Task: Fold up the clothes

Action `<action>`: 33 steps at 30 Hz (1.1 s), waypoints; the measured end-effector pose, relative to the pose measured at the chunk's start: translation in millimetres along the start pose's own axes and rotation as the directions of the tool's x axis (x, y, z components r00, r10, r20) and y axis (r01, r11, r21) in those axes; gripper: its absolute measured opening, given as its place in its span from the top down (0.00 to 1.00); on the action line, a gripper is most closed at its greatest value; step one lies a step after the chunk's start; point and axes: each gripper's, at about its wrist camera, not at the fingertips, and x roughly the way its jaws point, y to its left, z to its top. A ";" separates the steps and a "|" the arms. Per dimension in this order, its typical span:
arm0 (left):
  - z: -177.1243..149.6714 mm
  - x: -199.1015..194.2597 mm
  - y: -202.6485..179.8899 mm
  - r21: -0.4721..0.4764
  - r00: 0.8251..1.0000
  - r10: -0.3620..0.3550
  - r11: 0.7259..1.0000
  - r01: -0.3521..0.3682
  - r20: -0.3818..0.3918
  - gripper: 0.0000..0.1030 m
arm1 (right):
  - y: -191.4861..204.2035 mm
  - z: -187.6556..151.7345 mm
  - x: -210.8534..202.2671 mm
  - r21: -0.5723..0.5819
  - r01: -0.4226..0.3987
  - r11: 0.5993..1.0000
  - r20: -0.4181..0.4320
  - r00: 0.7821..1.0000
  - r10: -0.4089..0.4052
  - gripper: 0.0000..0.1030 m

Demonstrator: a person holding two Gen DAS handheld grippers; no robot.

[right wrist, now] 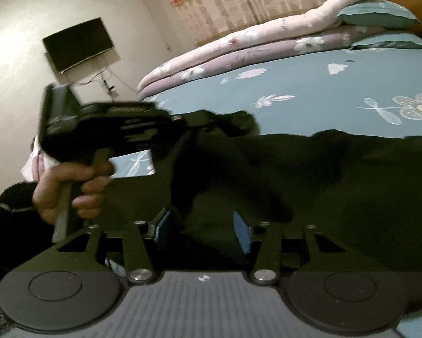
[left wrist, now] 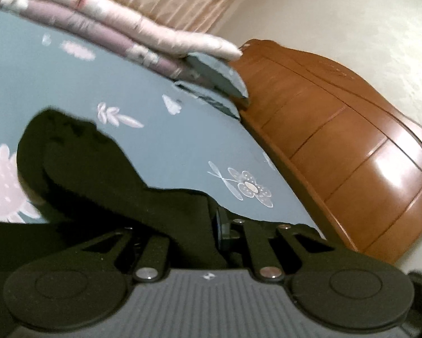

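Left wrist view: the left tongs (left wrist: 211,225) are closed on a thick fold of the dark garment (left wrist: 98,174), which fills the gap between the fingers and hides the left one. From there the garment rises in a bunched ridge to the upper left, lifted off the blue flowered bed (left wrist: 182,140). A folded pink and mauve quilt (left wrist: 112,28) lies along the far side of the bed, with a pillow (left wrist: 219,79) beside the wooden headboard (left wrist: 337,140).

Right wrist view: the right tongs (right wrist: 202,231) stand well open, blue pads (right wrist: 243,233) apart, with the garment (right wrist: 295,186) spread on the bed (right wrist: 309,90) in front of them and between them; they grip nothing. A hand (right wrist: 67,188) holds the left tongs' (right wrist: 211,119) handle at left, their tip clamped on a raised bunch of the garment. A dark screen (right wrist: 78,45) hangs on the wall.
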 end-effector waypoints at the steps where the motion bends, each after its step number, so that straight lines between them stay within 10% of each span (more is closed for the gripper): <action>1: -1.8 -3.7 -3.3 0.026 1.000 0.006 1.000 -0.006 0.004 0.91 | -2.8 -0.7 -4.4 0.011 0.006 1.000 0.007 1.000 -0.006 0.45; 14: -38.1 3.9 27.6 0.138 0.970 0.188 0.976 -0.167 -0.155 0.90 | -30.5 1.0 -31.2 0.068 0.166 0.984 0.065 0.983 -0.170 0.41; 33: -12.0 -27.7 41.1 0.251 0.880 0.345 0.929 -0.271 -0.325 0.51 | -78.2 -3.5 -75.1 -0.023 0.424 0.905 0.109 0.901 -0.420 0.33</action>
